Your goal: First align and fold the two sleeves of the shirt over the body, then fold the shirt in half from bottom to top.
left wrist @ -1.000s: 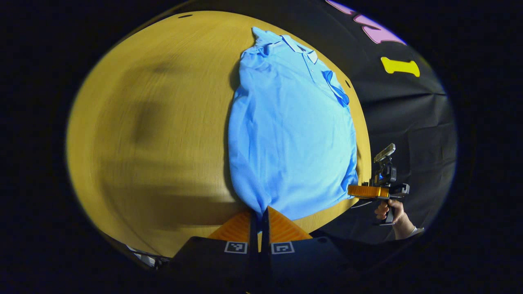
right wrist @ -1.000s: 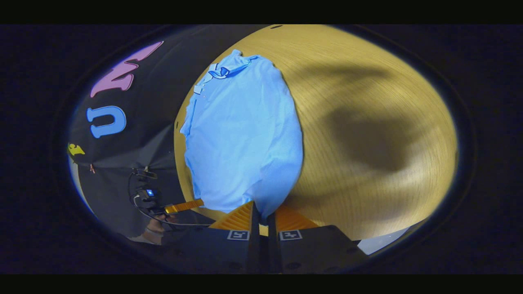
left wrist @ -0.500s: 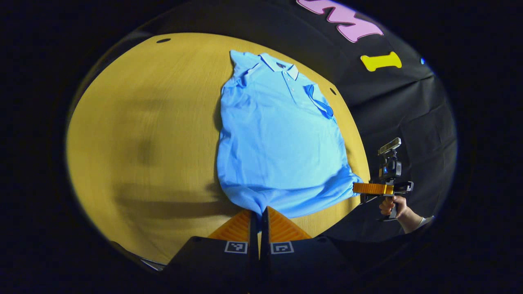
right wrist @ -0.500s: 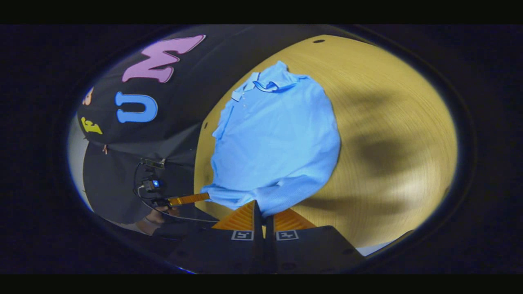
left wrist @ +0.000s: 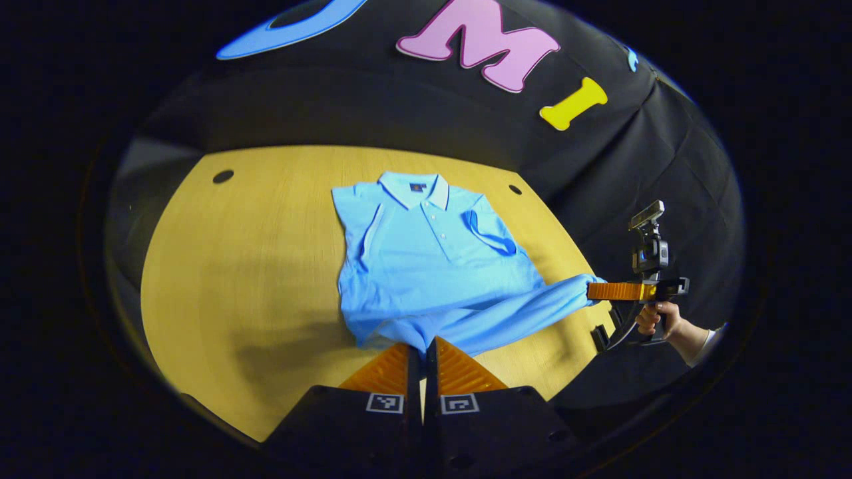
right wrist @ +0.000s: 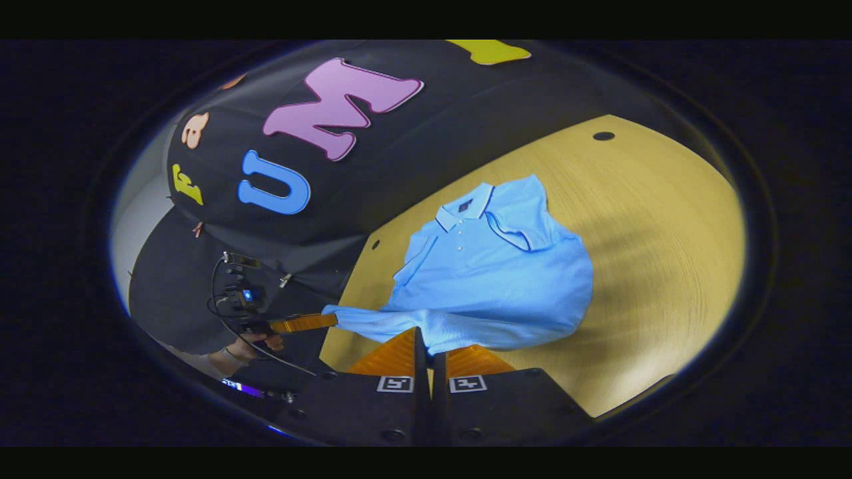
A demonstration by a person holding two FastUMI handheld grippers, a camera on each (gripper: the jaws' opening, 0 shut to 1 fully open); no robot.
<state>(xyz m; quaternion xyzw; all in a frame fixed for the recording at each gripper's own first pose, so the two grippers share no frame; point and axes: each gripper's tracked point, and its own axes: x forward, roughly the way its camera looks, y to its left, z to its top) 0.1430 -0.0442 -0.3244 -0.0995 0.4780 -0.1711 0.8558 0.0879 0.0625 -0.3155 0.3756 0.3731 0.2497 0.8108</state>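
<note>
The light blue shirt (left wrist: pixel 432 266) lies collar-up on the wooden tabletop (left wrist: pixel 233 266), both sleeves folded onto its body. Its bottom hem is raised off the wood: the left tool (left wrist: pixel 422 347) is clamped on 1 corner, the right tool (right wrist: pixel 429 347) on the other.

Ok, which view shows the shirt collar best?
The left gripper view: the collar faces the camera squarely, both flaps and the placket visible. The right gripper view shows the collar at a slant, smaller, toward the shirt's far end.
</note>
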